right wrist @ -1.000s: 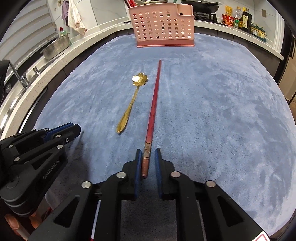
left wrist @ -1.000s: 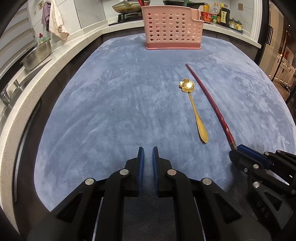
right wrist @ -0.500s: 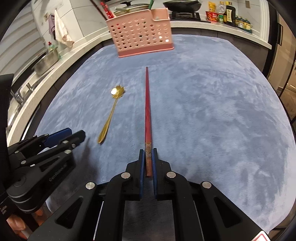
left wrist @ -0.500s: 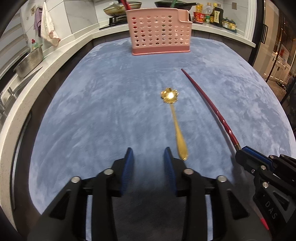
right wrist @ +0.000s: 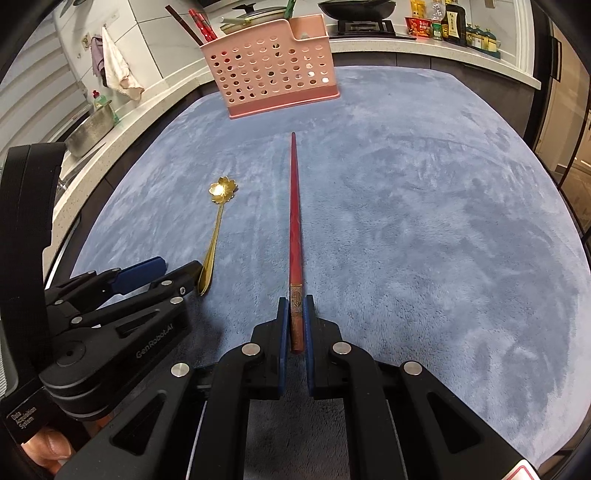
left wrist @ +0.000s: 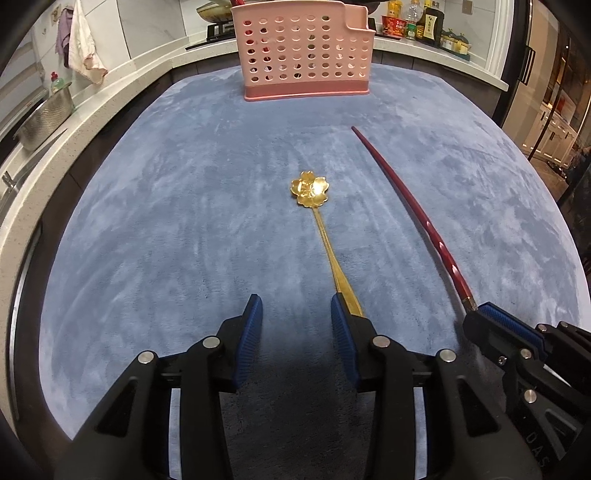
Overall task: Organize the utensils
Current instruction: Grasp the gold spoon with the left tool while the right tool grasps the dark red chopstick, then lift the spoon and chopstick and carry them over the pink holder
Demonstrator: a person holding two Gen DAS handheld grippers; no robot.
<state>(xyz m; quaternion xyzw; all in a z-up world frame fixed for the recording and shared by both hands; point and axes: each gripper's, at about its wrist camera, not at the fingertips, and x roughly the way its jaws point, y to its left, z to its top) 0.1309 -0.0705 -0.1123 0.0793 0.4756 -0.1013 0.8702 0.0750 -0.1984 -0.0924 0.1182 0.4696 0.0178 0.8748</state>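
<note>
A gold spoon [left wrist: 309,189] with a flower-shaped bowl lies on the blue cloth [left wrist: 166,221], handle toward me. My left gripper [left wrist: 295,306] is open just above the cloth, with nothing between its fingers. The spoon's handle end lies against the outer side of its right finger [left wrist: 341,314]. My right gripper [right wrist: 295,306] is shut on the thick end of a red chopstick [right wrist: 294,214], whose tip points at the pink perforated basket [right wrist: 273,70]. The right wrist view also shows the spoon [right wrist: 218,229] and the left gripper [right wrist: 173,271] at lower left. The left wrist view shows the chopstick [left wrist: 406,206] and basket [left wrist: 303,48].
Several utensils stand in the basket at the cloth's far edge. A steel colander [left wrist: 44,118] and a hanging towel [left wrist: 85,48] are along the left counter. Bottles [left wrist: 424,22] stand at the back right. A person's thumb [right wrist: 48,446] shows at lower left.
My left gripper has opened and shifted right, up to the spoon's handle. My right gripper has closed on the chopstick's end and rolled a little.
</note>
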